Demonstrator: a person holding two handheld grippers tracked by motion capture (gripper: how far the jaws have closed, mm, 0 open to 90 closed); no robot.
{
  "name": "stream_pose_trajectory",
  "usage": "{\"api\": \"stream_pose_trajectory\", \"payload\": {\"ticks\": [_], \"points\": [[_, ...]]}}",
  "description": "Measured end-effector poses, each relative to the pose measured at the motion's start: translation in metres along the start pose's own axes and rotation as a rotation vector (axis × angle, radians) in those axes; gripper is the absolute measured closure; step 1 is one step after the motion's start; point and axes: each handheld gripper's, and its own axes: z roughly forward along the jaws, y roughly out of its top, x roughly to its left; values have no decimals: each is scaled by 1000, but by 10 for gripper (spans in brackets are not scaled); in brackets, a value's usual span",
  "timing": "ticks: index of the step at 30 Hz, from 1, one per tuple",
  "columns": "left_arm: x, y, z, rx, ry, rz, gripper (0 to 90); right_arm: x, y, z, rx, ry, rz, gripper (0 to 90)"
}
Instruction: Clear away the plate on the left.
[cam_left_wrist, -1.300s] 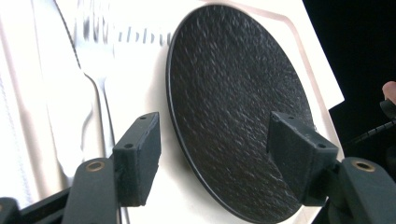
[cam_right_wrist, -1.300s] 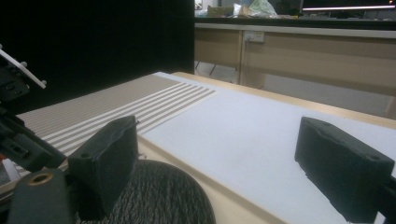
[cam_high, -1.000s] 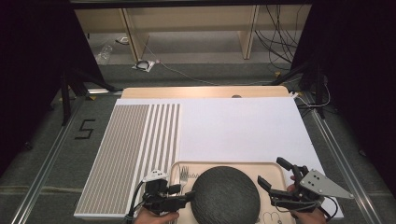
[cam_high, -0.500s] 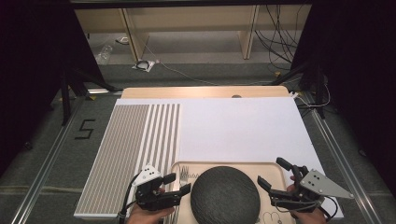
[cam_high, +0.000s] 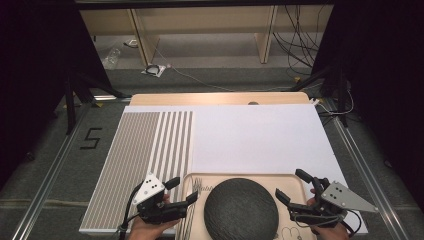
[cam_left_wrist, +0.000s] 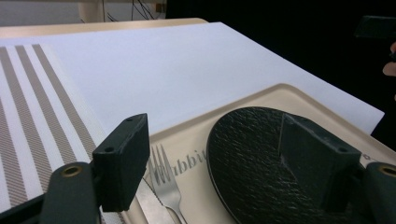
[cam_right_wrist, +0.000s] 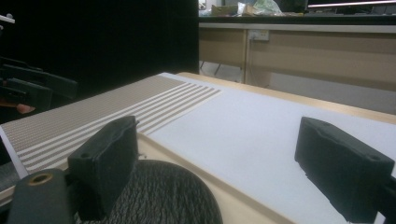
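your left tongs (cam_high: 182, 191) have just been opening with nothing between them, poised beside the round black textured plate (cam_high: 241, 210) on the beige tray (cam_high: 295, 181) at the tabletop's near edge; your right tongs (cam_high: 294, 186) gape empty too, flanking it for a two-sided lift.

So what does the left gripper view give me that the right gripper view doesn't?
Left gripper view alone: the fork and a knife blade on the tray beside the plate.

Right gripper view alone: wooden furniture beyond the table.

Both: the dark plate, the striped mat, the white sheet, and each view's own open jaws with nothing between them.
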Motion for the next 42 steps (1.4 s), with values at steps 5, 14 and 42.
{"api": "stream_pose_trajectory", "payload": {"ticks": [5,14,42], "points": [[2,1,-3,-21,7,33,241,0,0,0,1,1,1,141],[5,1,-6,-48,-3,52,234,0,0,0,0,4,3,142],[14,2,-15,-133,-16,57,234,0,0,0,3,6,10,141]]}}
